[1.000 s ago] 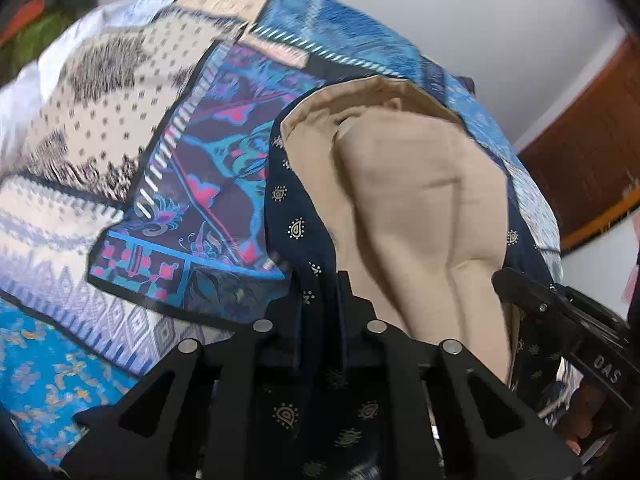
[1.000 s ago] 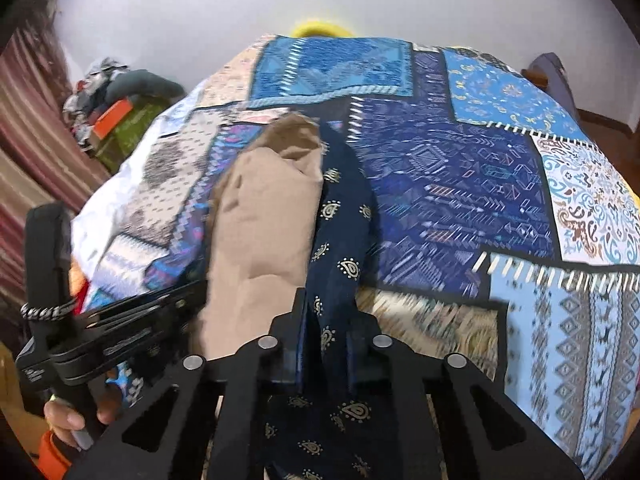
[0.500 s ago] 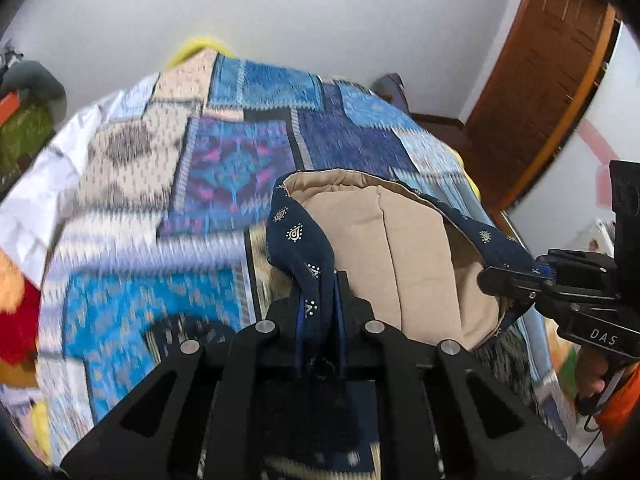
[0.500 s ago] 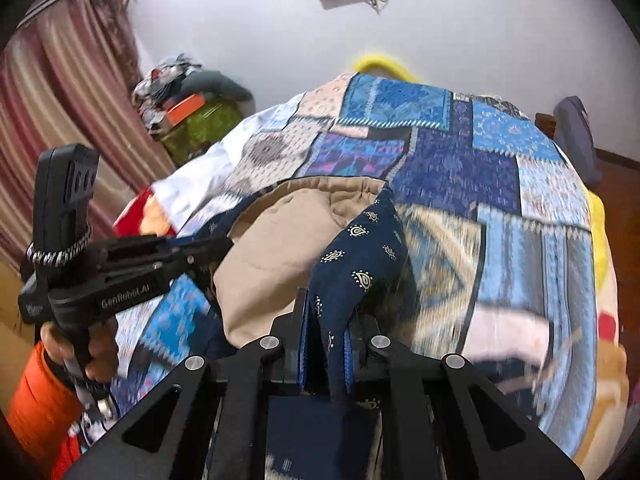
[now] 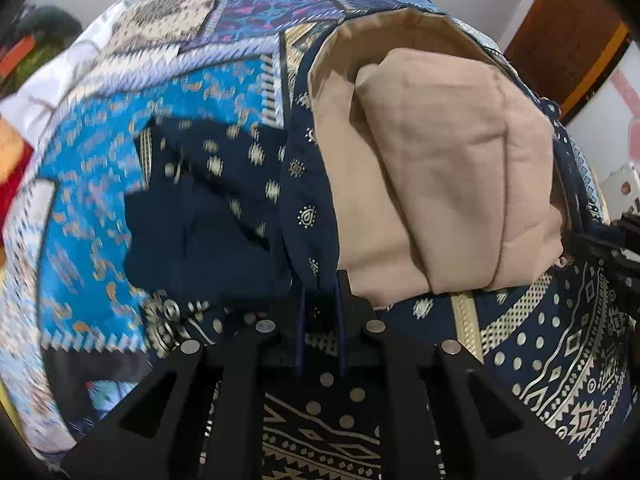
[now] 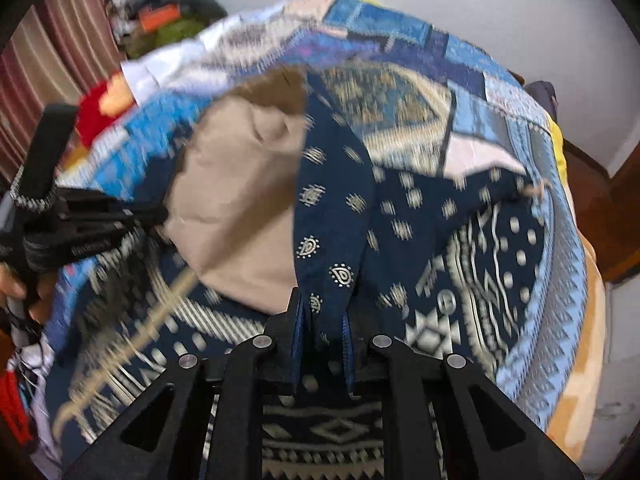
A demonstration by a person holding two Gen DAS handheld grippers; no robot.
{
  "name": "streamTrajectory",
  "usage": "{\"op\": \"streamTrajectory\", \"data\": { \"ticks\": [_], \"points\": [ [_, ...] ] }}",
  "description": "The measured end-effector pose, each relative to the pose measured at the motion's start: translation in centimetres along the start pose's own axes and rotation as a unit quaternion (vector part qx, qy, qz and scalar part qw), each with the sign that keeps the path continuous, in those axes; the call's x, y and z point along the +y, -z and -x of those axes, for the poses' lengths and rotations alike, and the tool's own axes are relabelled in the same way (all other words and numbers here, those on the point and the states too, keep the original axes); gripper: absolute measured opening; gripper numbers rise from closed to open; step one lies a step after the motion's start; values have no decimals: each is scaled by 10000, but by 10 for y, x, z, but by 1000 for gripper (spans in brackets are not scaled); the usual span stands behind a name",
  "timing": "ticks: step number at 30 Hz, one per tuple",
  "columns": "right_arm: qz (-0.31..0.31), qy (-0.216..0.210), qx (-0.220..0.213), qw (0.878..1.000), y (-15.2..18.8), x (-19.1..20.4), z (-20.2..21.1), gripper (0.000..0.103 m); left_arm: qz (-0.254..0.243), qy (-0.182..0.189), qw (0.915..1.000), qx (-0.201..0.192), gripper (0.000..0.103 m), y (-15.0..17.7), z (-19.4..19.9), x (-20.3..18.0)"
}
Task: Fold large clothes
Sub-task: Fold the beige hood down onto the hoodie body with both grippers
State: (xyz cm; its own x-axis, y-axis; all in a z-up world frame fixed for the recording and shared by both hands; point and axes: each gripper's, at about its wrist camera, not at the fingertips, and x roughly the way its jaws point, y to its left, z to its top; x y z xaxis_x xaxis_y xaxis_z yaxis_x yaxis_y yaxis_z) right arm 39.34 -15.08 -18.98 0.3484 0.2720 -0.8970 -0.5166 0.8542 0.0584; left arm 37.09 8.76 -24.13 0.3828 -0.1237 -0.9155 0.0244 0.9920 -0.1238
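A bed and the room around it

The bed [image 5: 240, 12] wears a patchwork cover of blue, cream and purple panels. Beyond its far left corner sits a heap of clothes [image 6: 168, 16] beside a striped curtain [image 6: 60, 40]; off its right side stands a brown wooden door [image 5: 568, 36].

A patchwork-covered bed [image 5: 100, 216] carries the navy patterned garment [image 5: 560, 344].

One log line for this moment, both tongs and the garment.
left tongs: shut on navy printed garment with beige lining | right tongs: shut on same garment | surface: blue patchwork bedspread
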Motion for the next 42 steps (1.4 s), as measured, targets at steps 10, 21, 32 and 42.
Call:
{"op": "streamTrajectory", "data": {
  "ticks": [10,21,32,42],
  "points": [
    [184,1025,306,9941,37,-19,14,12,115,-216,9997,-59,42,16,-2,11],
    [-360,341,-216,9985,15,-53,66,12,133,-213,9990,-373,71,-9,52,29],
    [172,-58,-600,9980,-103,7,18,12,237,-214,9985,-439,77,-97,20,39],
    [303,-199,-130,9993,-135,6,-57,12,-219,21,9992,-343,51,-147,-46,0]
  ]
}}
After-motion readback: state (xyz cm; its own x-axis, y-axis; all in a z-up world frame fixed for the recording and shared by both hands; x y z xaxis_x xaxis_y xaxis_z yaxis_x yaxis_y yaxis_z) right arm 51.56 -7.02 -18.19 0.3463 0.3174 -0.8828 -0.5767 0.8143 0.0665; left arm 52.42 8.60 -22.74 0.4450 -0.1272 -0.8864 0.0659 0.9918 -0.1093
